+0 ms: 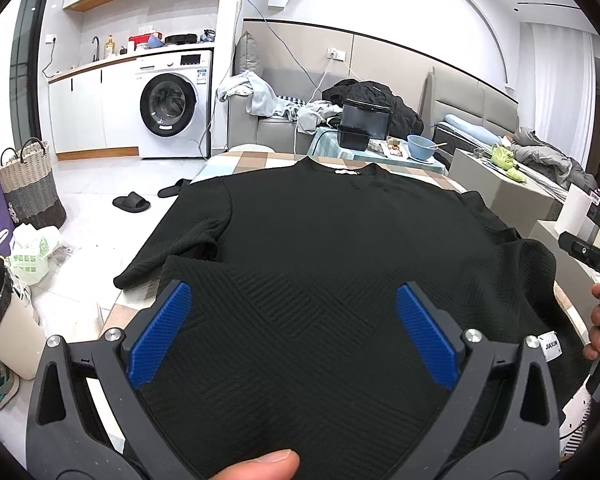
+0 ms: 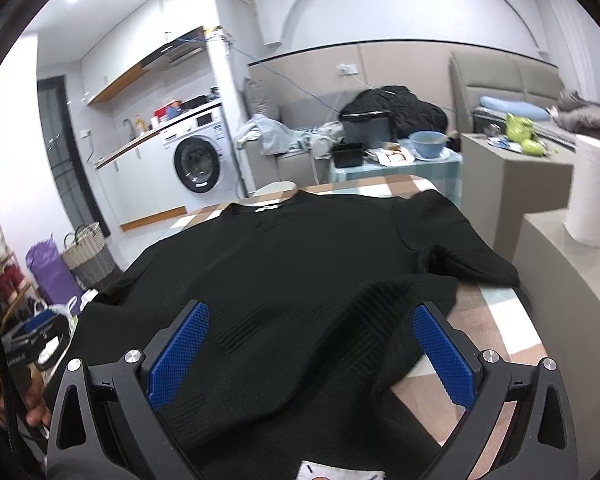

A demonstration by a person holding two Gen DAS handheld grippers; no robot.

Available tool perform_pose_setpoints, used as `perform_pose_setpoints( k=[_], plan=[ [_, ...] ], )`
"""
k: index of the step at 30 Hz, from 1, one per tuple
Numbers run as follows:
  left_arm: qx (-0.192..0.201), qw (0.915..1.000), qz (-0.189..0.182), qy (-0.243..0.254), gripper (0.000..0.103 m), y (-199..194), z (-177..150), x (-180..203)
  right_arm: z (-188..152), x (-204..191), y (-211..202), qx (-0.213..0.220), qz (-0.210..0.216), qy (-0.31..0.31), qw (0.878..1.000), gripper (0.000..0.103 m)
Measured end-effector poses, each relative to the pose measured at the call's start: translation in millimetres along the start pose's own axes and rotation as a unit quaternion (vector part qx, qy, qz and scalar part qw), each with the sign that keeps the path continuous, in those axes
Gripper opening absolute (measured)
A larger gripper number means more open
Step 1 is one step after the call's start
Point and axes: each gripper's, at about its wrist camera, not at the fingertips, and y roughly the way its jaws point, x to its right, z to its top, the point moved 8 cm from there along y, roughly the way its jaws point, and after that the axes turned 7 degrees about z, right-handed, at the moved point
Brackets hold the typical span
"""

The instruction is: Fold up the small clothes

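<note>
Sweater [image 1: 320,240] flat, between spread jaws

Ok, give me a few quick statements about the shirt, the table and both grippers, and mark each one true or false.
1. The black shirt lies spread on a checked tablecloth. True.
2. The left gripper is shut on the shirt. False: its jaws stand wide open over the fabric.
3. The right gripper is open. True.
4. The shirt's collar points toward the cameras. False: the collar lies at the far end, toward the sofa.
5. A washing machine stands in the background. True.
</note>
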Motion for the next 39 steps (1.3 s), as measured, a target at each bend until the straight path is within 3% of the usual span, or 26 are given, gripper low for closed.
perform_pose_setpoints(
  k=[8, 11, 21, 27, 29, 34, 39],
  plan=[
    [-0.012, 0.9999, -0.004, -0.008, 0.102, 1.7, -1.7, 0.7, 8.8, 38.8, -9.8, 0.021, -0.013, 0.082, 0.996, 0.103],
    [-0.011, 0.9999, -0.003, -0.002, 0.102, -1.8, 1.1, 0.8, 11.6, 43.2, -15.2, 0.03, -0.021, 0.077, 0.996, 0.103],
    [-0.013, 0.9998, 0.009, -0.013, 0.102, -0.5, 22.7, -12.6, 14.4, 32.6, -2.1, -0.013, -0.033, 0.048, 0.998, 0.103],
    [-0.022, 0.9993, 0.012, -0.029, 0.102, 10.1, 33.9, -21.5, 23.4, 42.2, 14.0, -0.02, -0.017, 0.08, 0.996, 0.103],
    [-0.031, 0.9988, 0.02, -0.034, 0.102, 17.4, 34.9, -25.6, 29.3, 52.5, 17.4, -0.013, -0.013, 0.101, 0.995, 0.103],
    [-0.047, 0.9976, 0.034, -0.038, 0.102, 37.5, 35.7, -34.4, 32.3, 77.9, 29.4, -0.055, -0.014, 0.132, 0.99, 0.103],
    [-0.05, 0.9973, 0.034, -0.042, 0.102, 54.5, 40.0, -38.3, 31.6, 130.6, 33.8, -0.057, -0.032, 0.211, 0.975, 0.103]
  ],
)
